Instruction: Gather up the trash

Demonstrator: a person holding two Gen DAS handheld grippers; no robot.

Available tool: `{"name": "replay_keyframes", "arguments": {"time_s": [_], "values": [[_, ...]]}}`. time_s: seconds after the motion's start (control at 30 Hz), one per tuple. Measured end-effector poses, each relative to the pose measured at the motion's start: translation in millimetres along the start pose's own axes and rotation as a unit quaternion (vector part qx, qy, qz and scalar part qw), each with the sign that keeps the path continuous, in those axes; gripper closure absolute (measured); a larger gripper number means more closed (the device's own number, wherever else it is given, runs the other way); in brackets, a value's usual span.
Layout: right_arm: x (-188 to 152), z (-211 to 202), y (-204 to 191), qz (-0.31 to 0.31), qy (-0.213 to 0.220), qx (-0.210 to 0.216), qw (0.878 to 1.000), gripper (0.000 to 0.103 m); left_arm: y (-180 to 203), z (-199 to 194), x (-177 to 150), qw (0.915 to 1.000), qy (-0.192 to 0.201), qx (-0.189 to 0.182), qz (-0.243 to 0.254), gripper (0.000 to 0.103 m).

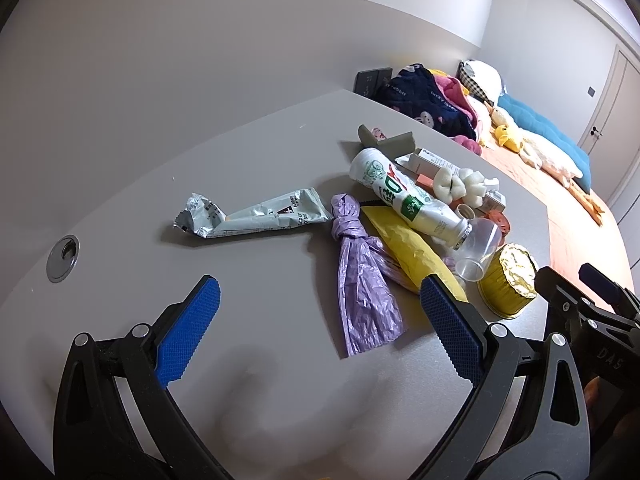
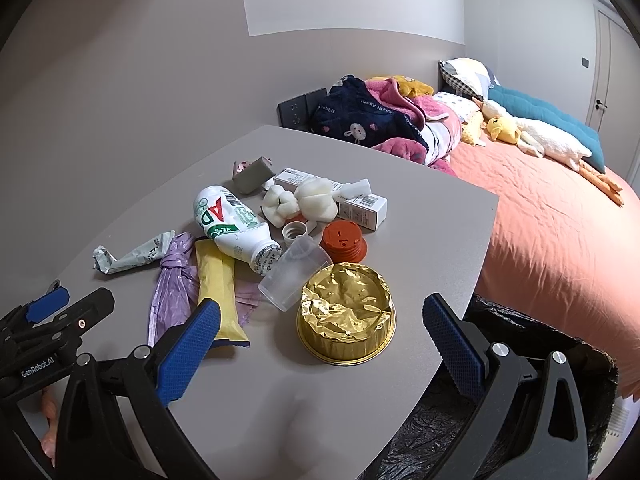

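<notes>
Trash lies in a heap on the grey table [image 1: 260, 152]. A knotted purple plastic bag [image 1: 362, 280] lies in front of my left gripper [image 1: 320, 312], which is open and empty. A silver wrapper [image 1: 256, 216], a yellow packet [image 1: 412, 248], a white bottle [image 1: 404, 196] and a clear cup [image 1: 480, 250] lie beyond. My right gripper [image 2: 320, 332] is open and empty, with its fingers on either side of a gold foil tin [image 2: 346, 312]. An orange lid [image 2: 344, 240], white foam pieces [image 2: 300, 200] and a small white box [image 2: 360, 202] lie further back.
A black trash bag [image 2: 520, 328] hangs open below the table's right edge. A bed with an orange cover [image 2: 560, 220], clothes and plush toys stands beyond the table. A round cable hole [image 1: 64, 258] sits in the table at the left.
</notes>
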State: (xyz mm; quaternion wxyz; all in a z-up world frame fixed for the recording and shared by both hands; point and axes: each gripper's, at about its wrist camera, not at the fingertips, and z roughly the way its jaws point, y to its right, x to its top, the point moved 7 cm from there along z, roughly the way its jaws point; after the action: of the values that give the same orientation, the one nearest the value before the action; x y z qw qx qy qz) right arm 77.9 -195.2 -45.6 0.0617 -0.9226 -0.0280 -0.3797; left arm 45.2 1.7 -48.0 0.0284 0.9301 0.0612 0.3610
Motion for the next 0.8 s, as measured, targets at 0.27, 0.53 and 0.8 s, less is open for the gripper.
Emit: {"name": "replay_keyframes", "arguments": {"time_s": [0.27,0.53,0.8], "values": [[0.0,-1.5,0.2,0.0,0.001,0.001,1.0,0.002,1.0,-1.1,0.4,1.0,0.0,0.0,0.0,0.006],[0.5,-3.0,1.0,0.001,0.001,-0.001,1.0,0.002,1.3,-1.2,0.8,1.0,0.0,-0.001,0.0,0.006],[0.8,-3.6,3.9,0.004,0.001,-0.001,1.0,0.002,2.8,-3.7,1.2,1.0,0.001,-0.001,0.001,0.006]]}}
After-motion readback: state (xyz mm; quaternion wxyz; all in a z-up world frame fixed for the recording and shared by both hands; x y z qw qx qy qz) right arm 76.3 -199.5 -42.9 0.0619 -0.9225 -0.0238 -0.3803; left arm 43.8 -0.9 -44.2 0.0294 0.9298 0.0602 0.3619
